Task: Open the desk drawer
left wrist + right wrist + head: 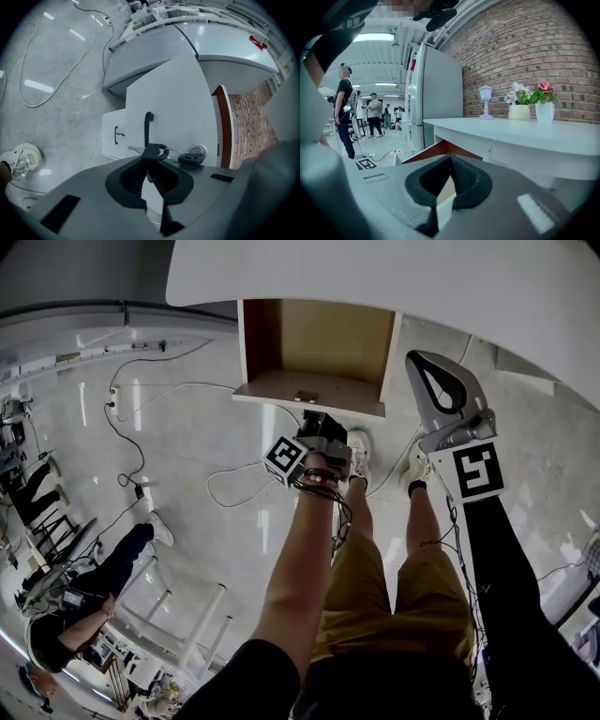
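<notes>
The desk drawer (pixel 323 338), a wooden box with a white front panel, stands pulled well out from under the near edge of the white tabletop (pixel 375 268), its bare wooden floor in plain view from above. By the look of it, most of the opening is done.

On the white front panel you have a dark bar handle (pixel 148 125), and its long axis runs along the panel, side to side as you stand. Just beside it, a black-headed key (pixel 154 152) dangles on a ring from the round silver lock (pixel 200 150).

Your left gripper (pixel 151 162) is the nearer one. It sits right at the front panel, near its middle, pointing at the panel and slightly down, with the handle just past its tips. Its fingers (pixel 136 180) are pressed together. The key head shows right at the tips, and you cannot tell from here whether it is nipped, touched or merely behind them. The handle itself isn't gripped.

Your right gripper (pixel 418 358) stands off the drawer's right-hand wall, near it but apart. Its fingers (pixel 466 180) also meet at the tips and hold nothing.

If you want more travel, the pull runs straight back toward you, square to the handle's length, and the left hand is placed for it.
</notes>
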{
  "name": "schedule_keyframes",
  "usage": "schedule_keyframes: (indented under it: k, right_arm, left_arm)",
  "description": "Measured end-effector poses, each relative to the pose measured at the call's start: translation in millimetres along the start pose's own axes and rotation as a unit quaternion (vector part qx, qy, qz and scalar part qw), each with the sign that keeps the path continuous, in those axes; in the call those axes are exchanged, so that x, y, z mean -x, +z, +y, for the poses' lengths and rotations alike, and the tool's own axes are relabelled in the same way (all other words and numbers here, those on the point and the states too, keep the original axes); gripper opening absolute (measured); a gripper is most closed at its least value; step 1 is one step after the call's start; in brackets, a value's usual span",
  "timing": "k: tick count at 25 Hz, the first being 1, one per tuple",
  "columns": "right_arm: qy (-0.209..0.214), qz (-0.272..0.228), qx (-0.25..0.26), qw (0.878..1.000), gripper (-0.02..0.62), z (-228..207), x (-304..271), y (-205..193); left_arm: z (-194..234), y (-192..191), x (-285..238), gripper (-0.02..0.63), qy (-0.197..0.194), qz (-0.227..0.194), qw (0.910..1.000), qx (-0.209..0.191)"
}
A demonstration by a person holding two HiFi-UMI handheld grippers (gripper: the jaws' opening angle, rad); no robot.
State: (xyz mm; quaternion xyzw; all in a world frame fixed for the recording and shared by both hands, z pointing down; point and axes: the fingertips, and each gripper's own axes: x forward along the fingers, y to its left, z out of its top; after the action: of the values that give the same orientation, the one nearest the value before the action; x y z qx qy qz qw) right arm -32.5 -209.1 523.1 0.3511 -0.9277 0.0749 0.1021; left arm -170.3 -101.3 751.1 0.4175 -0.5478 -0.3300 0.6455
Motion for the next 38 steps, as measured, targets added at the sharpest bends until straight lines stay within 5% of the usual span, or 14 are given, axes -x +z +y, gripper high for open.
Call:
schedule_keyframes:
  k: [7,22,38]
  right_arm:
    - [0.004,0.001,0.000,1.000,0.000,-1.4,-8.9,-0.8]
    - [0.015,0.001,-0.004,1.000,0.000,15.7,-15.4,-2.1]
    - [0.014,0.008,0.009,1.000,0.000,24.6,-7.3,-0.4]
  left_arm:
    - [24.2,-0.6,13.6,0.021,0.029,-0.002,0.9995,0.008]
    - [26.5,-6.1,8.5,0.026,0.007,0.027,0.9987,-0.044]
    - [46.2,2.2,-7.6,0.032,0.007,0.020,0.9992,-0.034]
